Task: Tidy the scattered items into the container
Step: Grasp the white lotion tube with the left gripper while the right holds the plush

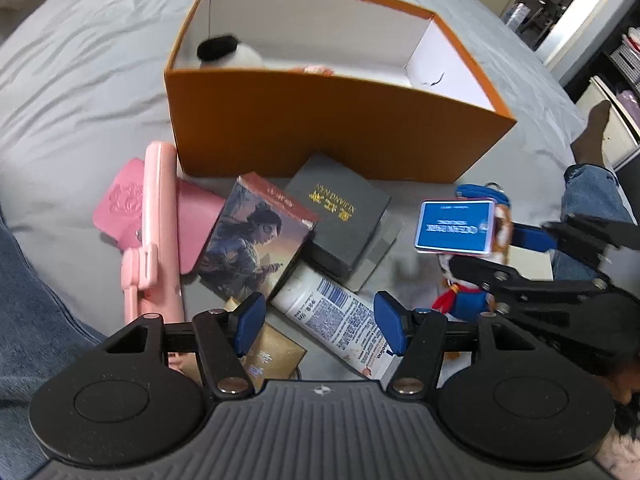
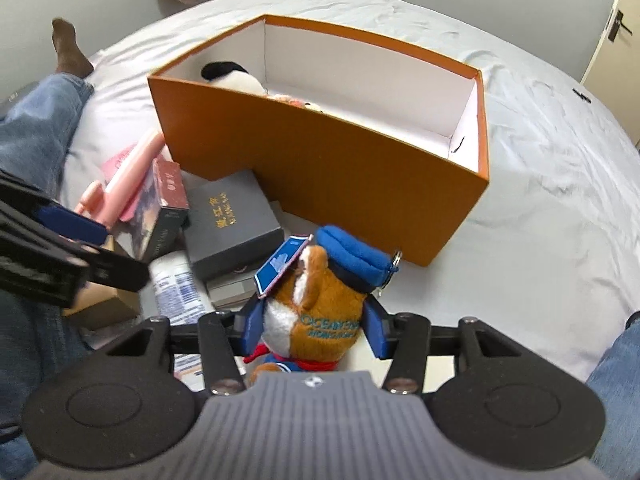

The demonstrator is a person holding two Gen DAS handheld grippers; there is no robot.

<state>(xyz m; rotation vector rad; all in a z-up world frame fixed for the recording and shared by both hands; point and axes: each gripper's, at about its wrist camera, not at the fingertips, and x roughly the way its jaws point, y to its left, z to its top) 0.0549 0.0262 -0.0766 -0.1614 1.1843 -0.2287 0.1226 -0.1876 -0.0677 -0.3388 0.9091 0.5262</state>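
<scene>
- Progress: early. Orange cardboard box with white lining (image 1: pixel 328 120) sits on the grey bedsheet (image 2: pixel 540 200) holding only a black-and-white plush (image 1: pixel 228 52) and something pinkish beside it, mostly hidden by the wall.
- Right gripper (image 2: pixel 314 330): blue pads clamped on a brown plush toy in a blue cap (image 2: pixel 320 300), blue tag card (image 1: pixel 454 228) dangling from it. Toy looks lifted off the sheet, just in front of the box, not over the rim yet.
- Left gripper (image 1: pixel 320 326): fingers wide apart, nothing between them, hovering above a white printed-label bottle (image 1: pixel 332 312).
- Left to move: that bottle, pink plastic folding stand (image 1: pixel 154 232), pink embossed pouch (image 1: pixel 124 204), illustrated book (image 1: pixel 256 244), dark grey gift box with gold lettering (image 1: pixel 340 216), tan packet (image 1: pixel 276 356).
- Next, my guess: plush toy goes into the box, bottle follows.
</scene>
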